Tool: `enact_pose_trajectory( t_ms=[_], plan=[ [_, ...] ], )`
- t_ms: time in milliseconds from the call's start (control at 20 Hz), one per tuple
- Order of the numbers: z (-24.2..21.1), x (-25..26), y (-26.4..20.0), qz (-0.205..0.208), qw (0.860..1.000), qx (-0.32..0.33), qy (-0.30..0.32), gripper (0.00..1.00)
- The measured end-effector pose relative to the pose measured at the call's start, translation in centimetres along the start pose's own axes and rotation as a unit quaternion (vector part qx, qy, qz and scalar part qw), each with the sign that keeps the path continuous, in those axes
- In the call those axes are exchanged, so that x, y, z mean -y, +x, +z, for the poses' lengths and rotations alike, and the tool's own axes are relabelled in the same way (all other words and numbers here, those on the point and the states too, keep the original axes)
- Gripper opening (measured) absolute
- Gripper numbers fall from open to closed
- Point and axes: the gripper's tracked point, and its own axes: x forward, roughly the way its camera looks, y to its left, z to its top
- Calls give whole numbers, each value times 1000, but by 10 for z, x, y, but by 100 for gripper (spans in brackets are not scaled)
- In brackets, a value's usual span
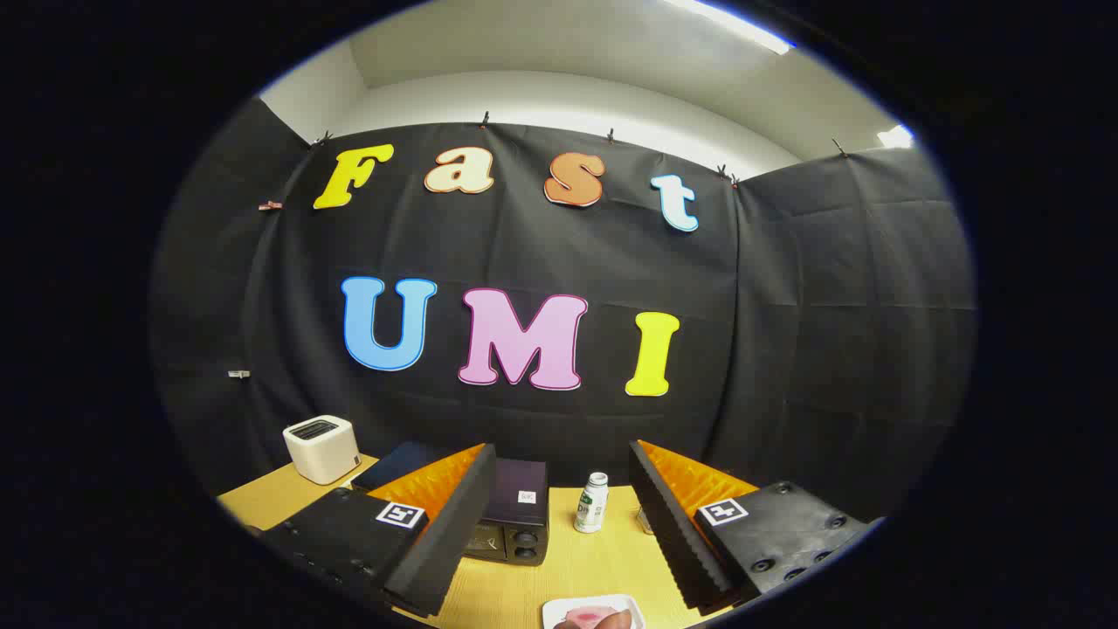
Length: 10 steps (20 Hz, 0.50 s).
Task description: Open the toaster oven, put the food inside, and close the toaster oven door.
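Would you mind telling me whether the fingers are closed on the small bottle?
No, the fingers stand wide apart and hold nothing, while the small bottle stands upright on the table beyond them, beside the toaster oven.

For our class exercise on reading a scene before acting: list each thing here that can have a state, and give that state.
Tool: open, fingers apart, holding nothing.
Toaster oven: on the table, door appears shut.
Small bottle: upright, cap on.
Food: lying on a white plate.
White toaster: upright on the table.

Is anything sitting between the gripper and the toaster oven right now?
Nothing visible does. The gripper is open, and the toaster oven stands just ahead, partly behind one finger. The small bottle stands beside it.
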Motion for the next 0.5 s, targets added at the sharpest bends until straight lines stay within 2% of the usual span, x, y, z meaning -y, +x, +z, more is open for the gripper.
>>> enact_pose_trajectory(
  t_ms=[500],
  plan=[
    [-3, 3, -2, -5, 1000, -1, -12, 98]
  ],
)
